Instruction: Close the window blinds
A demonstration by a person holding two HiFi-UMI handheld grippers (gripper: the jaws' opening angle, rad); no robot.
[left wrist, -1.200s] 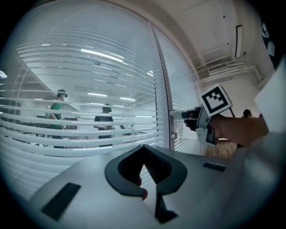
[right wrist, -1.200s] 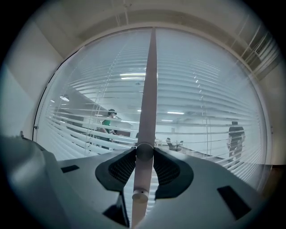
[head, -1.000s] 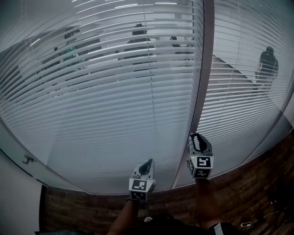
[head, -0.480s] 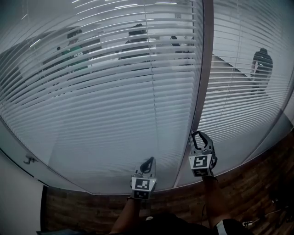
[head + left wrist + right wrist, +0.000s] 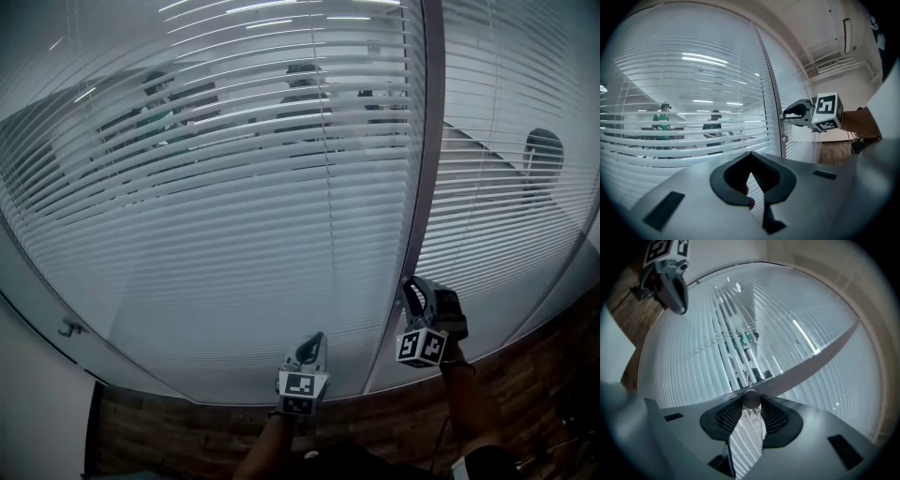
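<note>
White slatted blinds (image 5: pixel 234 216) hang behind glass on the left of a grey vertical post (image 5: pixel 427 169), with a second set of blinds (image 5: pixel 506 187) on its right. The slats stand partly open, and figures show through them. My right gripper (image 5: pixel 410 284) is up against the post, shut on a small round grey knob (image 5: pixel 751 398) that sits between its fingertips. It also shows in the left gripper view as the right gripper (image 5: pixel 785 115). My left gripper (image 5: pixel 314 339) hangs lower and to the left, in front of the left blinds, shut on nothing; its jaws meet at the tip.
Several people (image 5: pixel 305 94) stand in the room behind the glass. A white wall (image 5: pixel 37 403) with a small hook (image 5: pixel 67 328) lies at the left. Brick-patterned floor (image 5: pixel 187 431) runs below the window. A small round fitting (image 5: pixel 785 139) sits on the post.
My right gripper has twisted clockwise and shifted slightly right and down at the post. The figure behind the right blinds looks fainter now. The left gripper has barely moved.
</note>
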